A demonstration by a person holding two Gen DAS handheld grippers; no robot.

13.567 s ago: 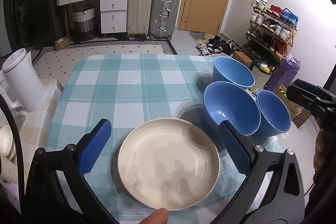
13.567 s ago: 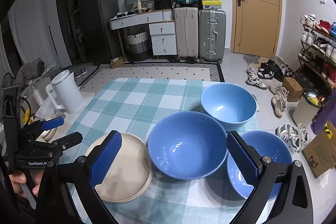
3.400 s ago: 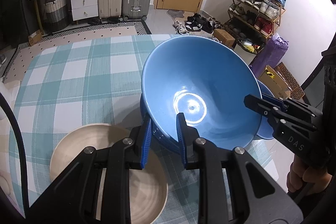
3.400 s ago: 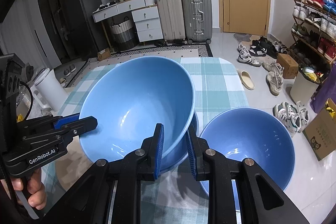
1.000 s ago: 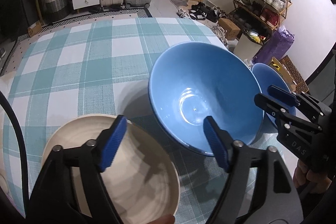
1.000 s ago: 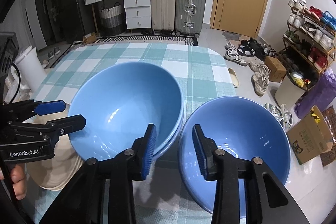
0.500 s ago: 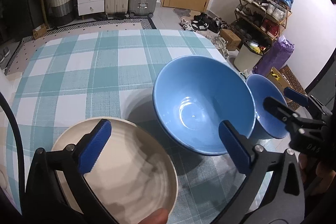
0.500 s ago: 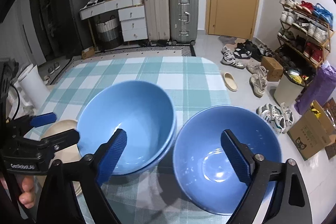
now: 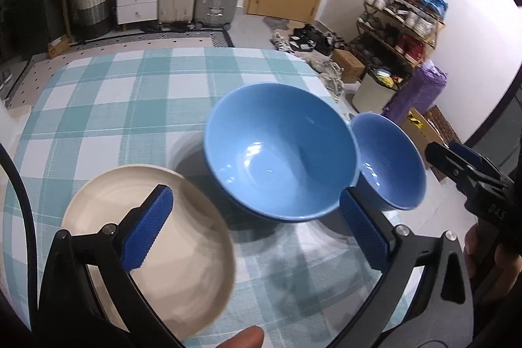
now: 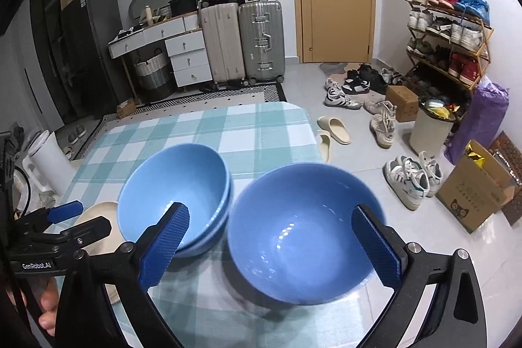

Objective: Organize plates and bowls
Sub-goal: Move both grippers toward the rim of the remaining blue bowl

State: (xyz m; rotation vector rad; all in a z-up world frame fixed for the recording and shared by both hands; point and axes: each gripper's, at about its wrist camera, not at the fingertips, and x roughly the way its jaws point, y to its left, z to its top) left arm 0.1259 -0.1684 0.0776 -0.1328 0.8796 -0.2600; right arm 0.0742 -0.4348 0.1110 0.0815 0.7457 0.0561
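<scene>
On the checked tablecloth [image 9: 107,106], bowls [image 9: 280,152]; behind, suitcases [image 10: 241,41].

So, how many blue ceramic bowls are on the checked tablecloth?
3: two nested blue ceramic bowls, upper inside lower, at the middle of the checked tablecloth, and a single one beside them. None seems hidden.

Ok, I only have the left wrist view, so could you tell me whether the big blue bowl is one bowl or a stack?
Observer: A stack. The right wrist view shows two rims, one nested in the other.
Operator: Thank you. Is the right hand-held gripper holding the other bowl?
Observer: No. The right hand-held gripper has just been opening and stands wide. The lone bowl lies below, between its fingers, ungripped.
Operator: Is anything left of the table?
Observer: A white jug stands beside the table's left edge.
</scene>
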